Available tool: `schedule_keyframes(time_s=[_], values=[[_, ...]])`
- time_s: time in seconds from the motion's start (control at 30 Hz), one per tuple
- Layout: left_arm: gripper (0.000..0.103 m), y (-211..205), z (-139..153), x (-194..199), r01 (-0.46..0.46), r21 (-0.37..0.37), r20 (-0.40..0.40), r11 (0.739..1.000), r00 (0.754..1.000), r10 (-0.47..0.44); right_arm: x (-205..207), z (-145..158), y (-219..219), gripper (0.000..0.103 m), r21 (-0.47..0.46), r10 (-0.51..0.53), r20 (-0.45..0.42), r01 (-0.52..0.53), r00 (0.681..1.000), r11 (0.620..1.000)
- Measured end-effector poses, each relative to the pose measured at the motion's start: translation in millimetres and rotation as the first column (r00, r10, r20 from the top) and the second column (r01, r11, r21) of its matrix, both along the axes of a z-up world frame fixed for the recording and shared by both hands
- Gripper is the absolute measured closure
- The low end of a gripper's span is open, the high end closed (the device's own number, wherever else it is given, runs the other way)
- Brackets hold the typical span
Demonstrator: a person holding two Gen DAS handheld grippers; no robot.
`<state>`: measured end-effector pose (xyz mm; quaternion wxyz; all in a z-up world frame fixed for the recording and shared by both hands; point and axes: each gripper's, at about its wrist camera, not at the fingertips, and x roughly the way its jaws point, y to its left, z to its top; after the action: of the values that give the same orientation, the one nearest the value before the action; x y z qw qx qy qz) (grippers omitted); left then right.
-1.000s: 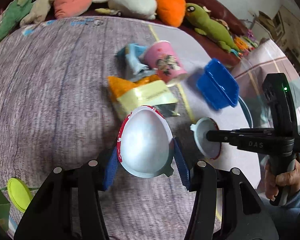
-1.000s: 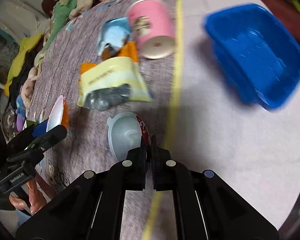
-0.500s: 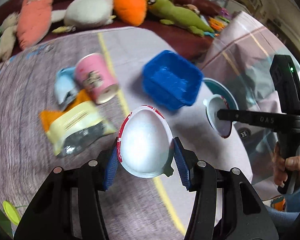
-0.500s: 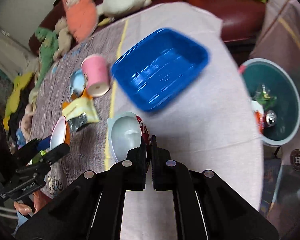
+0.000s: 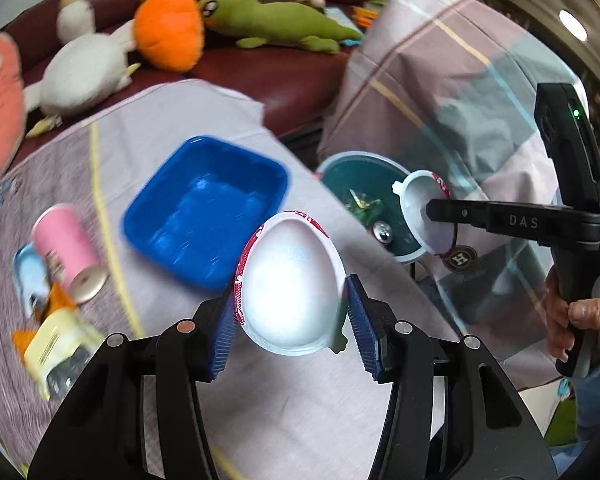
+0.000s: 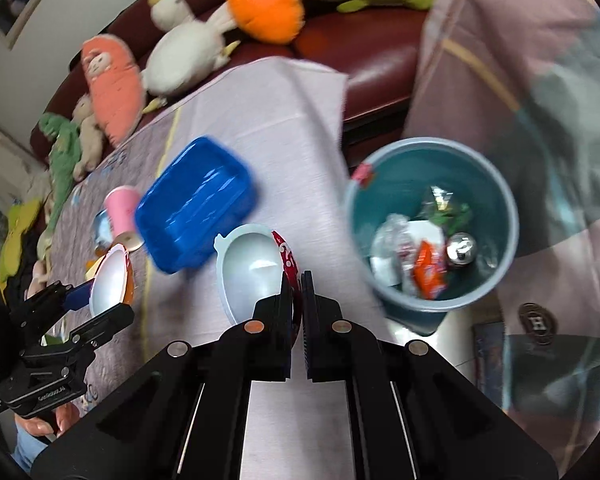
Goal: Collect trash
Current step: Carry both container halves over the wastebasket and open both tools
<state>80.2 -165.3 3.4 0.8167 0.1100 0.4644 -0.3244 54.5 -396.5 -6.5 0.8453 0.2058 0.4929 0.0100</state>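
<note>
Left wrist view: the left claw [image 5: 291, 312] stands half open, its blue pads clamping a white egg-shaped shell half [image 5: 290, 280]. The right claw [image 6: 299, 280] is pinched tight on the rim of a second shell half [image 6: 252, 266], just beside the teal bin [image 6: 432, 292]. This looks like the carry step; next, each claw needs to be over the bin before letting go. On the cloth-covered desk [image 5: 300, 400] lie a blue tray [image 5: 204, 208], a pink cup [image 5: 66, 250] and wrappers [image 5: 56, 348]; plush toys [image 5: 168, 30] line a sofa.

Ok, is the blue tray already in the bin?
No, the blue tray sits on the table, left of the bin, which holds other trash.
</note>
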Motion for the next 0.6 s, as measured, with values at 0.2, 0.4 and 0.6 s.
schedule_keyframes(time_s=[0.2,0.4,0.6], values=[[0.05,-48,-8,7,0.053,0.041,-0.01,0.998,0.999,-0.053,-10,-6,-53,0.098,0.014,-0.085,0.008,0.085,0.996,0.996],[0.05,-90,-17,16,0.098,0.068,-0.025,0.993,0.995,-0.097,-14,-9,-93,0.098,0.03,-0.154,0.011,0.154,0.988,0.988],[0.05,-129,-32,24,0.144,0.093,-0.054,0.985,0.989,-0.14,-13,-21,-118,0.098,0.041,-0.188,-0.008,0.188,0.982,0.981]])
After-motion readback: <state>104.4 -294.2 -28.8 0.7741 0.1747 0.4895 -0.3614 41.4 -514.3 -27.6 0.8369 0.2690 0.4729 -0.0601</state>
